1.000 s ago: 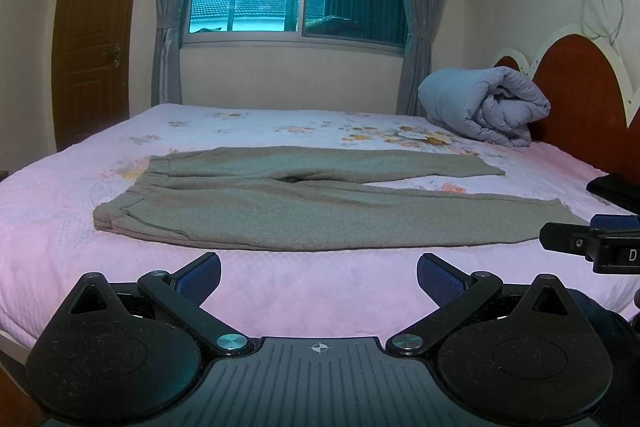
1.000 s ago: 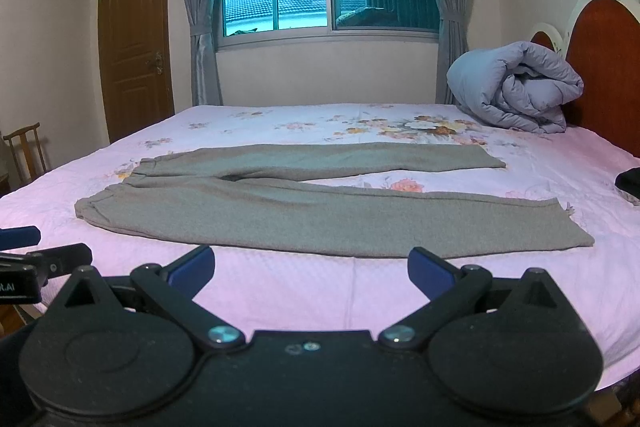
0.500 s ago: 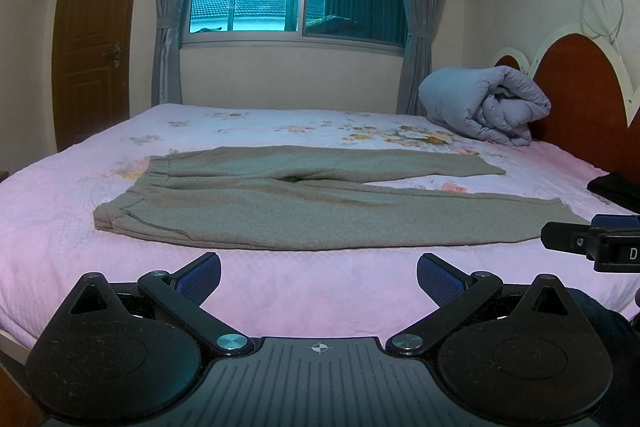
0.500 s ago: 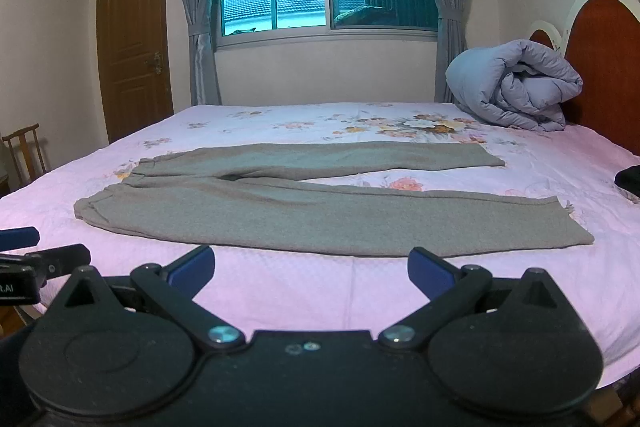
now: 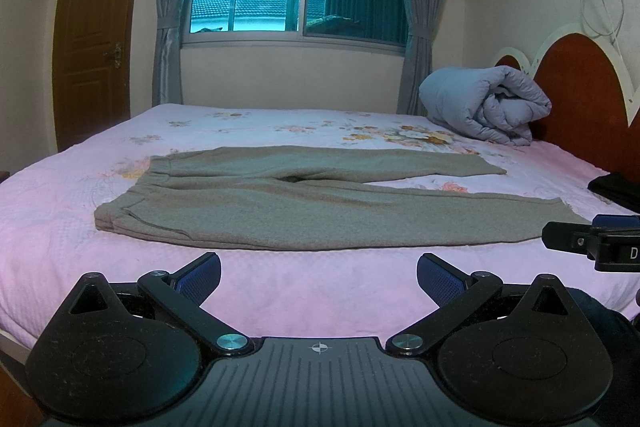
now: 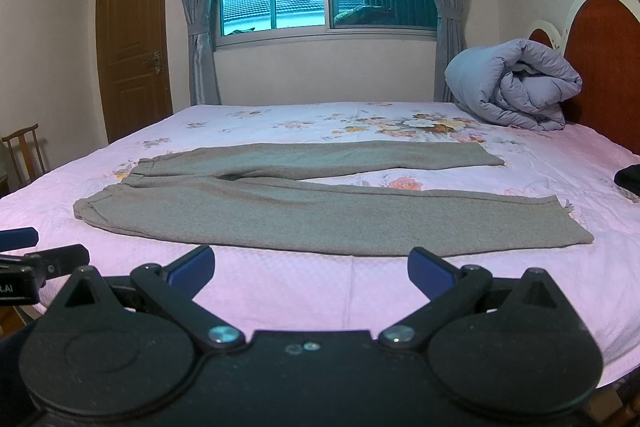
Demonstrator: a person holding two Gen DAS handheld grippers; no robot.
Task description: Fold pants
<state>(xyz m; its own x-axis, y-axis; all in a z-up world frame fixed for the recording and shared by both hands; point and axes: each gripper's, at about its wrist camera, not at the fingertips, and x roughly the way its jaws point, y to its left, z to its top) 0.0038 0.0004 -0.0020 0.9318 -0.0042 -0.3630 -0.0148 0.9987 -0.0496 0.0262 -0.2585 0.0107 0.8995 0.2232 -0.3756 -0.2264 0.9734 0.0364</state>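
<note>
Grey pants (image 5: 304, 207) lie flat on the pink bed, waistband to the left, legs spread apart to the right; they also show in the right wrist view (image 6: 320, 203). My left gripper (image 5: 319, 277) is open and empty, held above the near bed edge, short of the near leg. My right gripper (image 6: 311, 269) is open and empty at the same edge, nearer the leg's middle. The right gripper's finger (image 5: 592, 243) shows at the left view's right side, and the left gripper's finger (image 6: 44, 257) at the right view's left side.
A rolled grey-blue duvet (image 5: 484, 105) sits by the red headboard (image 5: 580, 99) at the back right. A dark garment (image 5: 616, 189) lies at the bed's right edge. A wooden chair (image 6: 26, 153) and a door (image 6: 134, 39) stand left of the bed.
</note>
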